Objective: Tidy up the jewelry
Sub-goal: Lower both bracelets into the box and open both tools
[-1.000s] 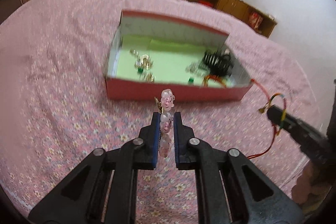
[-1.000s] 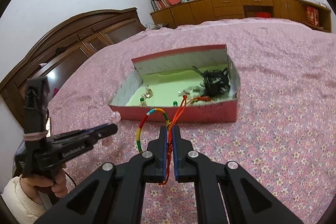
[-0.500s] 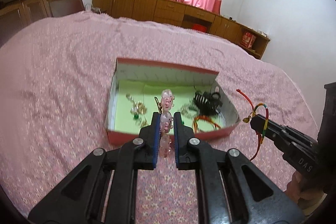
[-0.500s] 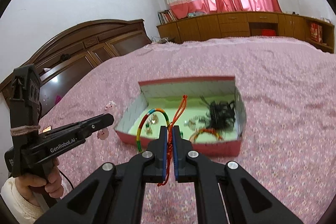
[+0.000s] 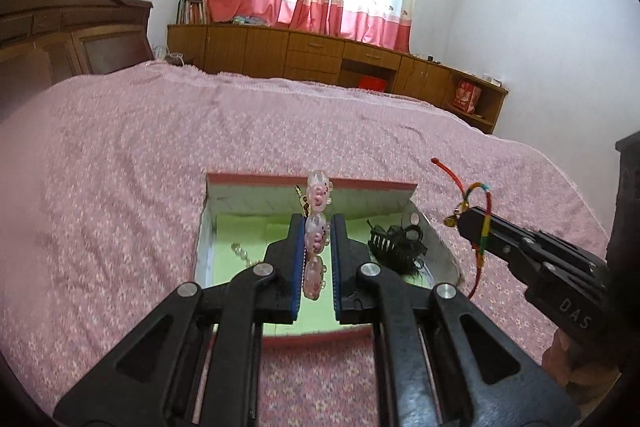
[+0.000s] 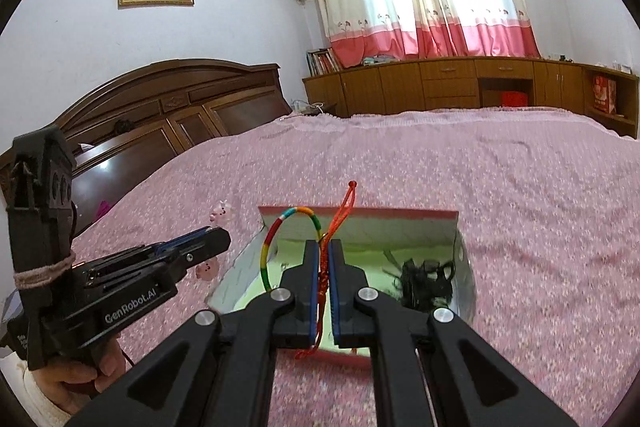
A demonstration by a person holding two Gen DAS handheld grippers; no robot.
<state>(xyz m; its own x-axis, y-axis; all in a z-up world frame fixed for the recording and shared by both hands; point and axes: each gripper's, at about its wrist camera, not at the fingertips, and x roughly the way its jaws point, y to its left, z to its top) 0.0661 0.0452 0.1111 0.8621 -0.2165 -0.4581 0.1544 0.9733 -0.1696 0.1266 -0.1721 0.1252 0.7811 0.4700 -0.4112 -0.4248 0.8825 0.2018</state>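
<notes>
The pink pig-bead bracelet [image 5: 317,227] sits pinched between the closed jaws of the left gripper [image 5: 316,223], its top bead poking above the fingertips, and it now hangs over the open red box [image 5: 308,181] on the pink bedspread [image 5: 120,167], whereas a second ago it was short of the box's near wall. The rainbow cord bracelet [image 6: 280,227] with its red string is clamped in the shut right gripper [image 6: 324,247], likewise carried from in front of the box to above its green floor. Both grippers have risen and tipped less steeply, so more of the room shows. A black hair clip [image 6: 426,277] lies inside at the right. A hand [image 6: 84,377] grips the left handle.
</notes>
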